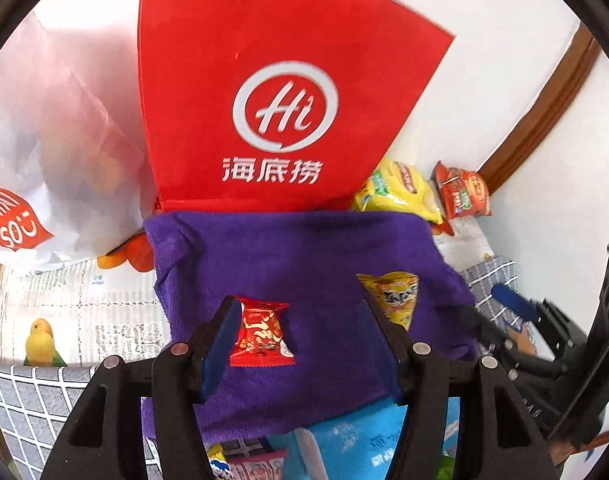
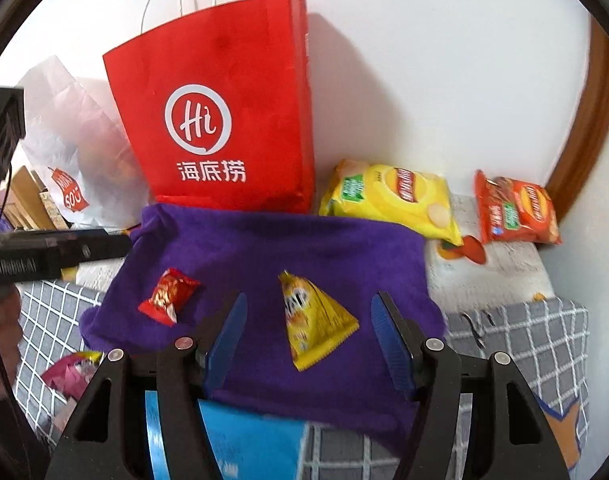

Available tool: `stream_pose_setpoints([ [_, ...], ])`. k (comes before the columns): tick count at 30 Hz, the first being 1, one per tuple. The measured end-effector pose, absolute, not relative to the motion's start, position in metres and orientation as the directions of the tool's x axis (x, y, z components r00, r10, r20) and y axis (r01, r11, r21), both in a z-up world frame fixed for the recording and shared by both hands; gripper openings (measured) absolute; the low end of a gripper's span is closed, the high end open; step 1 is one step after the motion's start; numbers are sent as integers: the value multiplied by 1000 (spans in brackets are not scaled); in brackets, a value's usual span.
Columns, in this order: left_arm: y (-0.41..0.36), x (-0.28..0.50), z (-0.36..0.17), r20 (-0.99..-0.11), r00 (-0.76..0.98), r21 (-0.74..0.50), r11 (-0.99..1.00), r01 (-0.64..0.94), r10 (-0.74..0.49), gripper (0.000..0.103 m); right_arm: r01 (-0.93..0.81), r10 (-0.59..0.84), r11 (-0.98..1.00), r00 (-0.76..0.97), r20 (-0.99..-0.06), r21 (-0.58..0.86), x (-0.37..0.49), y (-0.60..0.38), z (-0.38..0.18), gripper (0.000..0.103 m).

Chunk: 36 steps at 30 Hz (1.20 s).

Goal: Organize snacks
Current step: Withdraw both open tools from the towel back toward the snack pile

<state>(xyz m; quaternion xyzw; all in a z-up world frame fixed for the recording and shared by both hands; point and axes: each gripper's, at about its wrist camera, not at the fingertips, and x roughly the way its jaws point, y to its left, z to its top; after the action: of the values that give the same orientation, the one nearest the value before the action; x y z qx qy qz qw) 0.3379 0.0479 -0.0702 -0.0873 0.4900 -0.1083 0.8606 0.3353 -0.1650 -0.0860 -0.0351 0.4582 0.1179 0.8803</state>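
A purple towel [image 1: 304, 248] [image 2: 272, 248] lies spread out with two small snacks on it. In the left wrist view, a red packet [image 1: 262, 334] rests flat beside the left finger of my left gripper [image 1: 298, 304], which hovers open above the towel and pinches nothing. In the right wrist view, a yellow triangular packet [image 2: 316, 320] lies between the fingers of my right gripper [image 2: 309, 296], open with gaps on both sides. The red packet [image 2: 168, 296] sits to its left, and the yellow packet [image 1: 392, 298] also shows in the left wrist view.
A red paper bag [image 2: 224, 120] and a white shopping bag [image 2: 64, 140] stand against the wall behind the towel. A yellow chips bag [image 2: 392, 200] and an orange one [image 2: 516, 208] lie at back right. A blue package [image 2: 248, 440] and a pink packet [image 2: 70, 372] are near me on the checked cloth [image 2: 524, 340].
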Motion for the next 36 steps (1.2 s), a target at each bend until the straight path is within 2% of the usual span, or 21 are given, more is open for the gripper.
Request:
stream_pose_setpoints([
  [6, 39, 315, -40, -794, 538, -249, 959, 135, -282, 59, -192, 152, 980, 573, -806, 49, 302, -185, -72, 64],
  [9, 36, 296, -26, -777, 558, -248, 956, 155, -292, 63, -179, 167, 981, 556, -814, 79, 286, -194, -68, 64],
  [17, 35, 244, -17, -790, 569, -182, 973, 139, -229, 63, -183, 213, 974, 530, -821, 135, 240, -204, -68, 64],
  [21, 36, 216, -19, -785, 579, -178, 975, 130, -221, 63, -202, 202, 973, 536, -819, 108, 218, -199, -62, 64],
  [28, 49, 175, -42, -803, 554, -206, 975, 84, -217, 63, -268, 270, 953, 544, -795, 140, 178, -188, -49, 64],
  [36, 68, 147, -65, -832, 519, -228, 974, 8, -199, 63, -320, 254, 943, 525, -813, 88, 149, -169, -67, 64],
])
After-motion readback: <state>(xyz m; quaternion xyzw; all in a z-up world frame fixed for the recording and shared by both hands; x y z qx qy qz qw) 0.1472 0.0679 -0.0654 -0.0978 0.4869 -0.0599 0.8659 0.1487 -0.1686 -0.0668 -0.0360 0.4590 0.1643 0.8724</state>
